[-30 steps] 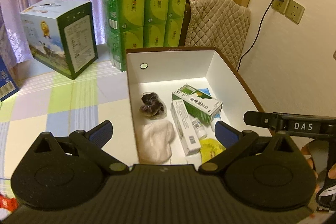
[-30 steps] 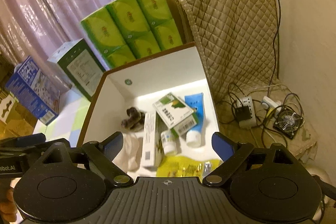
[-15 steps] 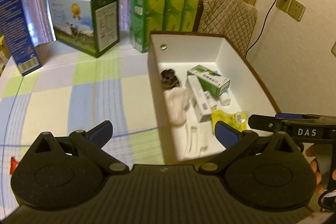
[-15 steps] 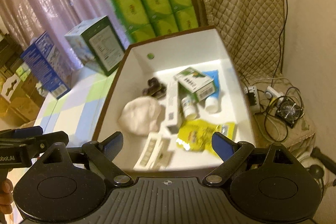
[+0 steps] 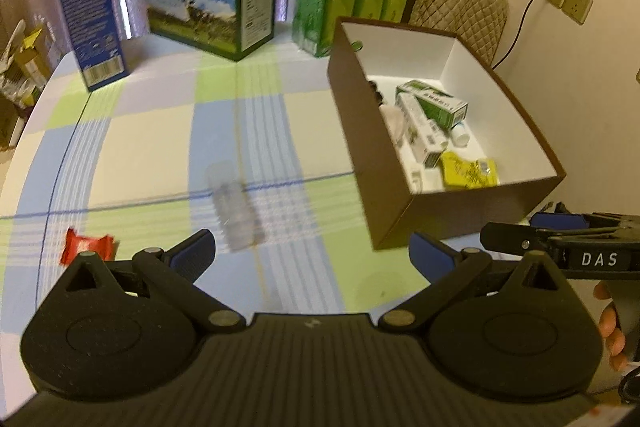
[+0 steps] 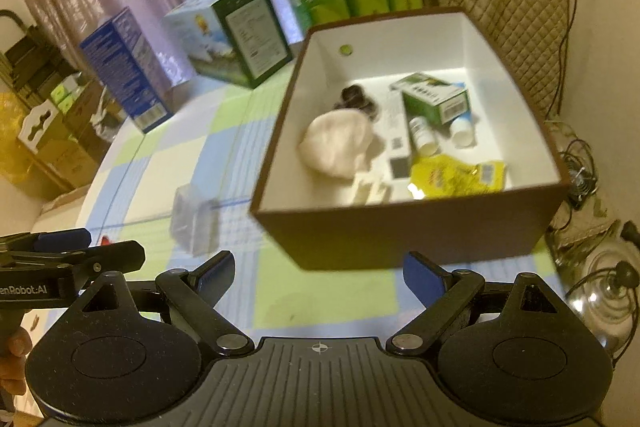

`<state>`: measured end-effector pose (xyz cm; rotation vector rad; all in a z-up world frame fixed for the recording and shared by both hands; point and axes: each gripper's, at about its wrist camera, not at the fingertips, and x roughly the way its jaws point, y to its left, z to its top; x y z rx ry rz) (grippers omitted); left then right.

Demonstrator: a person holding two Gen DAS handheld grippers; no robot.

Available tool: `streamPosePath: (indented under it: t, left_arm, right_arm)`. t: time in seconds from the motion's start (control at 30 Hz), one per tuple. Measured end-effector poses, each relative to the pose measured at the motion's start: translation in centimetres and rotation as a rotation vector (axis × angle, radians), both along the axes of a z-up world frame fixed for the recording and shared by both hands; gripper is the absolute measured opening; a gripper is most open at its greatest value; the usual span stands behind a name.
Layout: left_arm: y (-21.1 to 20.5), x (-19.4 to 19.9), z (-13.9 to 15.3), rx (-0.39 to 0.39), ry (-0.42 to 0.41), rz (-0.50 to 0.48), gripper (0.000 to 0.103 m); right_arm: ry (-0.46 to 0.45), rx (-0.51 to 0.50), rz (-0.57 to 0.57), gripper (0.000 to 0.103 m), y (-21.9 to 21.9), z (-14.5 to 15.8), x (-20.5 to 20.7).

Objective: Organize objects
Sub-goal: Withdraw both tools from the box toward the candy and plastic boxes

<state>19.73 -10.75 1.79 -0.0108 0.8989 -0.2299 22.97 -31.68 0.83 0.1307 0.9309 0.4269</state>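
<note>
Ahead of the left gripper point(image 5: 311, 251), jaws spread and empty, a clear plastic bottle point(image 5: 236, 211) lies on the checked tablecloth point(image 5: 160, 131); right gripper point(image 6: 319, 271), likewise spread, faces the brown box point(image 6: 416, 231).

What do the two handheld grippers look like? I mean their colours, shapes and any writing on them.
Both are black plastic. The left gripper and the right gripper each have two round discs, angled link arms, blue pads on the jaws and a ribbed centre plate. From the side, the right one shows white letters "DAS"; the left one shows "enRobot:AI", its start cut off.
</note>
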Motion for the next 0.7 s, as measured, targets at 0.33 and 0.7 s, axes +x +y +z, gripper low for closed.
streamPosePath:
  t: [0.33, 0.7]
  left_arm:
    - [5.4, -2.6, -0.9, 0.020, 0.044, 0.079, 0.102]
    - [10.1, -4.4, -0.9, 0.027, 0.053, 0.175, 0.102]
  right_arm:
    - [0.038, -0.018, 0.067, 0.088, 4.9, -1.5, -3.0]
    - [0.064, -0.029, 0.160, 0.088, 9.9, -2.8, -4.5]
